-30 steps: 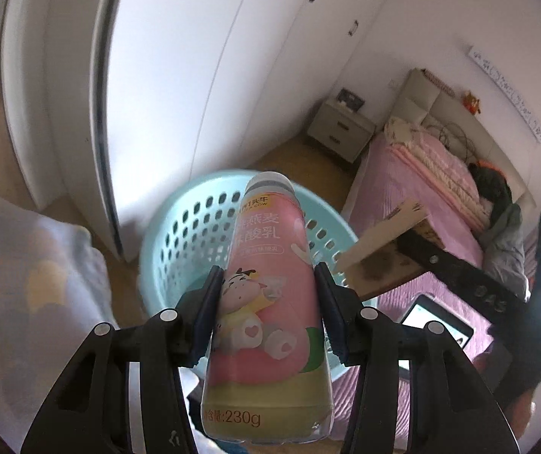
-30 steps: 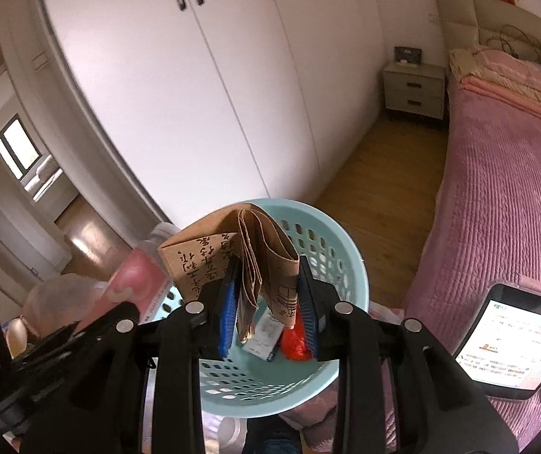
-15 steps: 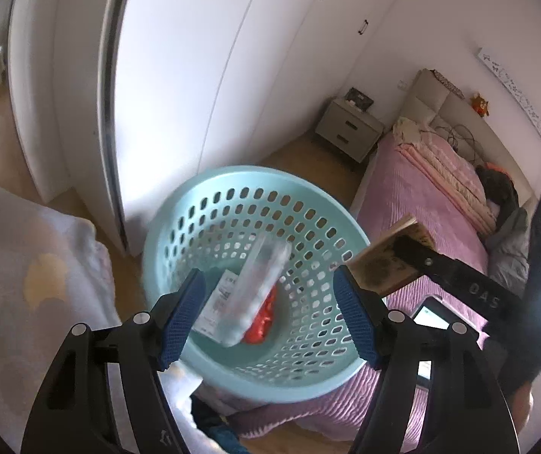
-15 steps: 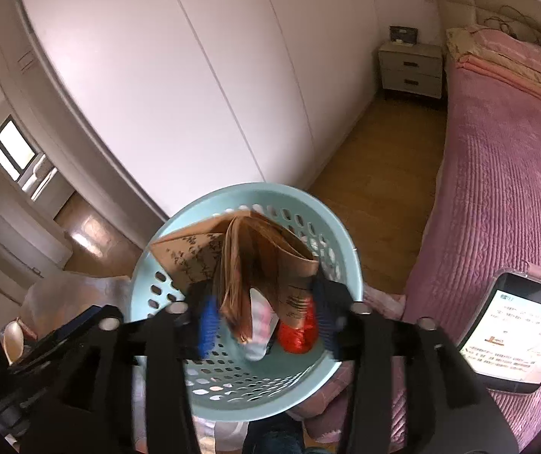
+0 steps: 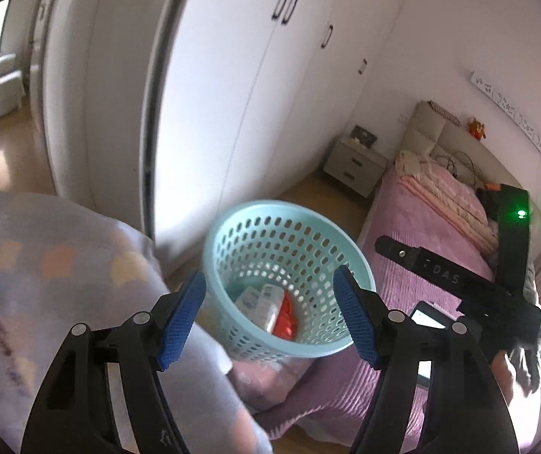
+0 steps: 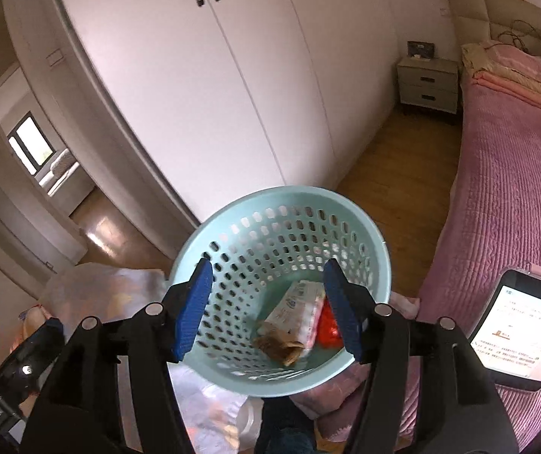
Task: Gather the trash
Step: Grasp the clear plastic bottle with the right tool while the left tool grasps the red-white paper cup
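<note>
The left gripper [image 5: 270, 317] hung above the basket [image 5: 361, 265] with its fingers [image 5: 181, 319] apart and nothing between them. In the left wrist view the basket sat at the centre, its rim reaching from the inner edge of the left finger to the right finger at 3 o'clock. The trash lay at the bottom of the basket, well below the fingertips and clear of both pads.

The right gripper [image 6: 266, 308] also hung over the basket [image 6: 378, 249], fingers [image 6: 192, 312] apart and empty. Its jaws had just been opening, as had those of the left gripper. In the right wrist view the bottle [image 6: 297, 312] lay on its side on the basket floor, in the gap between the two fingers but toward the right one, at about 4 o'clock from the basket centre. The brown paper bag [image 6: 279, 344] lay crumpled against the lower end of the bottle, at 6 o'clock from it. The red wrapper [image 6: 325, 327] lay at 3 o'clock from the bottle, partly hidden behind the right fingertip.

In the left wrist view the bottle [image 5: 266, 300] and the red wrapper [image 5: 287, 316] showed side by side on the basket floor, nearer the right finger than the left.

The basket stood at the corner of the bed [image 6: 516, 174]. A tablet [image 6: 520, 325] lay on the bed at 3 o'clock from the basket. The wardrobe [image 6: 213, 94] stood at 12 o'clock.
</note>
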A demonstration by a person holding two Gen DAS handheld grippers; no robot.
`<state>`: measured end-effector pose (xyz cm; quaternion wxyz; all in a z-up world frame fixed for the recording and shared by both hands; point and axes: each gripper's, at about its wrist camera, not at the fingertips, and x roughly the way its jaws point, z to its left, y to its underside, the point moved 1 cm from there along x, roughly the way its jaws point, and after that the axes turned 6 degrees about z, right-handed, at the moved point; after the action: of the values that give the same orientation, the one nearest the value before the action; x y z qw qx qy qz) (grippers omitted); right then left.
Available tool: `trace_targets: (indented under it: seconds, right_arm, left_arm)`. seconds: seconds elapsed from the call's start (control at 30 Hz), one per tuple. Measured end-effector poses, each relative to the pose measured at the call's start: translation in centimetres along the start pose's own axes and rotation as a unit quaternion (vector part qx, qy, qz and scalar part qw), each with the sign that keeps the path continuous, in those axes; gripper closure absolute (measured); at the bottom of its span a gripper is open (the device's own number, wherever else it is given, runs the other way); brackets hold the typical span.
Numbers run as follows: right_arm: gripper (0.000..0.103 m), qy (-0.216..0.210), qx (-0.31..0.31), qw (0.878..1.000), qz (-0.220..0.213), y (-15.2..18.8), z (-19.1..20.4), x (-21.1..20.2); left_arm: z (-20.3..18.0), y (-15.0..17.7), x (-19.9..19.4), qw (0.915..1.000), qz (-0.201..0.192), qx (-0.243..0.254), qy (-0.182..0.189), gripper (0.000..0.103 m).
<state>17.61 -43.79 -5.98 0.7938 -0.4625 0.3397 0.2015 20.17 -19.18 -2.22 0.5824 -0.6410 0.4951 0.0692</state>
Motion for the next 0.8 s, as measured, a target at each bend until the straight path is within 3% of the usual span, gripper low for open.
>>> trace_targets:
  seconds: [0.43,0.63,0.73,0.8]
  right_arm:
    - [0.046,-0.051,-0.099,0.994,0.004,3.3,10.0,-1.1]
    - [0.046,-0.076,-0.157,0.984,0.016,5.8,15.6,-0.7]
    - [0.046,-0.085,-0.179,0.98,0.019,6.9,17.7,-0.5]
    - [0.046,-0.091,-0.194,0.977,0.024,7.7,19.2,-0.1]
  left_arm:
    - [5.2,3.8,-11.1,0.9927,-0.067,-0.044,-0.09,0.035]
    - [9.6,6.4,-15.2,0.9809,-0.083,-0.09,-0.151,0.034]
    - [11.9,8.0,-17.1,0.9722,-0.09,-0.118,-0.181,0.024]
    - [13.1,9.3,-18.0,0.967,-0.089,-0.132,-0.199,0.024]
